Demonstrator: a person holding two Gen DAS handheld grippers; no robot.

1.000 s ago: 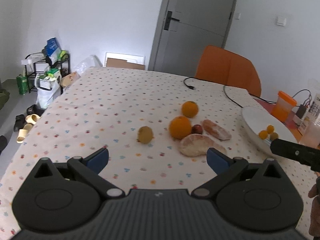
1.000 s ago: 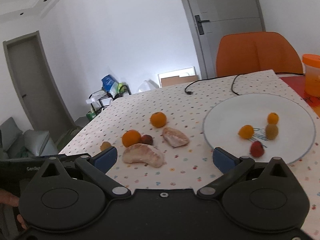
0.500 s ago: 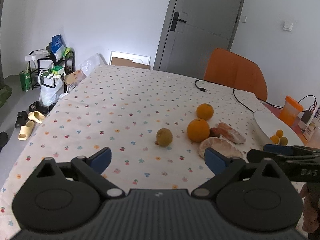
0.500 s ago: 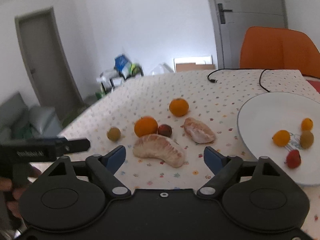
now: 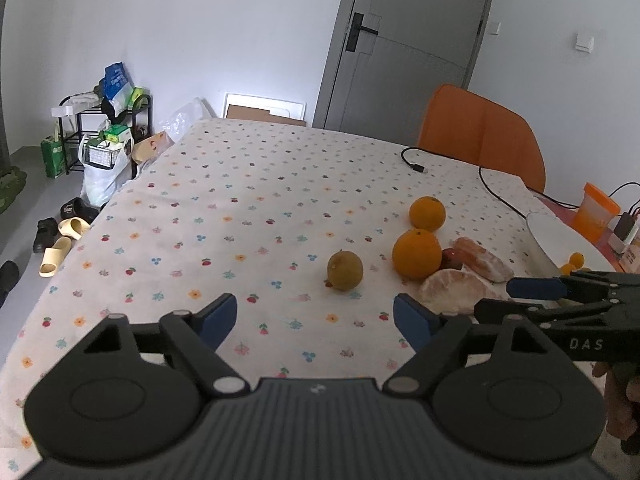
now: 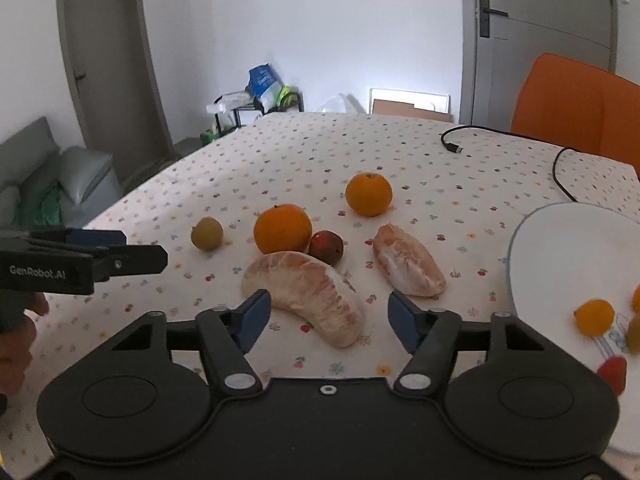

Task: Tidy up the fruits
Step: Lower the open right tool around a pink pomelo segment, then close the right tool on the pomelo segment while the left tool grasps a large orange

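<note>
Your right gripper (image 6: 328,320) fingers are closing around the near pomelo segment (image 6: 308,292), not yet touching; your left gripper (image 5: 314,316) fingers are closing on nothing, the yellow-green fruit (image 5: 345,270) just ahead on the worktop (image 5: 240,208).

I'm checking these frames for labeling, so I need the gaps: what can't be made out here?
- White plate: right wrist view, cut off by the right edge; its small fruits are blurred.
- Dark red fruit: left wrist view, mostly hidden behind the orange and the pomelo segments.
- Near pomelo segment: left wrist view, partly covered by the right gripper.
- Left gripper: right wrist view, seen side-on, so its gap is unreadable.
</note>
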